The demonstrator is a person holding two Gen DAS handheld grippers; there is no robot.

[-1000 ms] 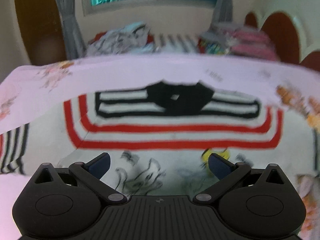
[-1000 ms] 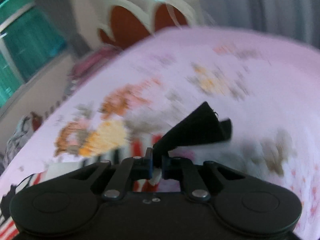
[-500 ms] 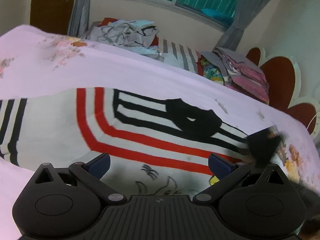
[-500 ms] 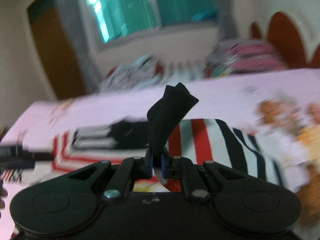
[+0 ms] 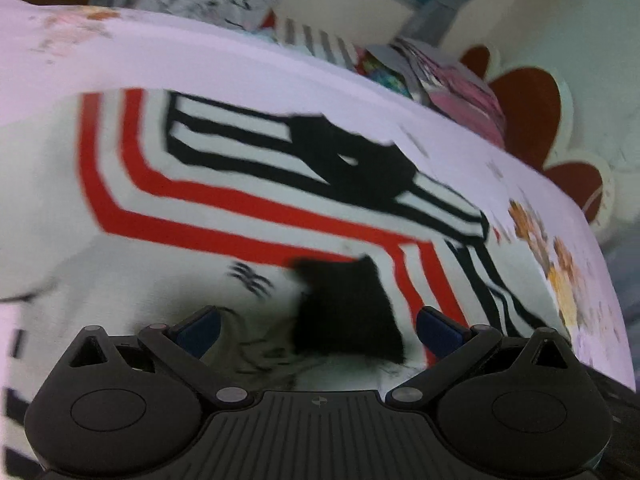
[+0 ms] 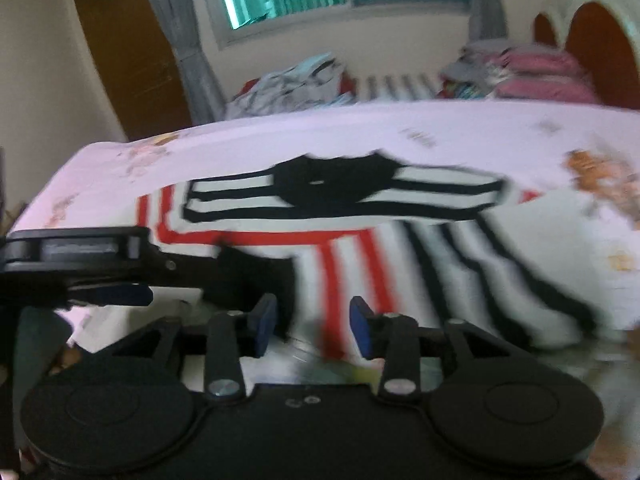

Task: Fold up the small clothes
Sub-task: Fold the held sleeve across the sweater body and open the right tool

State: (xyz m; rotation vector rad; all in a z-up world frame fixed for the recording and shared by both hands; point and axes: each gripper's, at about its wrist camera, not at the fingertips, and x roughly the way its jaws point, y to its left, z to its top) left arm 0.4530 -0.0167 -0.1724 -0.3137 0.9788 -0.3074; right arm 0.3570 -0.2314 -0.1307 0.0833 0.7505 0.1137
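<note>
A small white shirt [image 5: 240, 184] with red and black stripes and a black collar [image 5: 360, 168] lies spread on the pink bedsheet. Its right sleeve is folded inward, and the black cuff [image 5: 348, 312] rests on the shirt's front. My left gripper [image 5: 318, 324] is open just above the shirt, with the cuff between its fingers. My right gripper [image 6: 312, 324] is open and empty over the folded sleeve [image 6: 460, 264]. The shirt [image 6: 340, 200] shows in the right wrist view, where the left gripper [image 6: 108, 276] reaches in from the left beside the cuff [image 6: 248, 280].
The pink floral bedsheet [image 6: 440, 128] covers the bed. Piles of clothes [image 6: 296, 80] lie along the far side under the window. A pink stack [image 6: 532, 68] sits near the red and cream headboard [image 5: 532, 108]. A brown door [image 6: 128, 48] stands at the left.
My right gripper carried the black cuff inward over the shirt, then opened and let it go. The sleeve now lies folded across the front. My left gripper stayed open.
</note>
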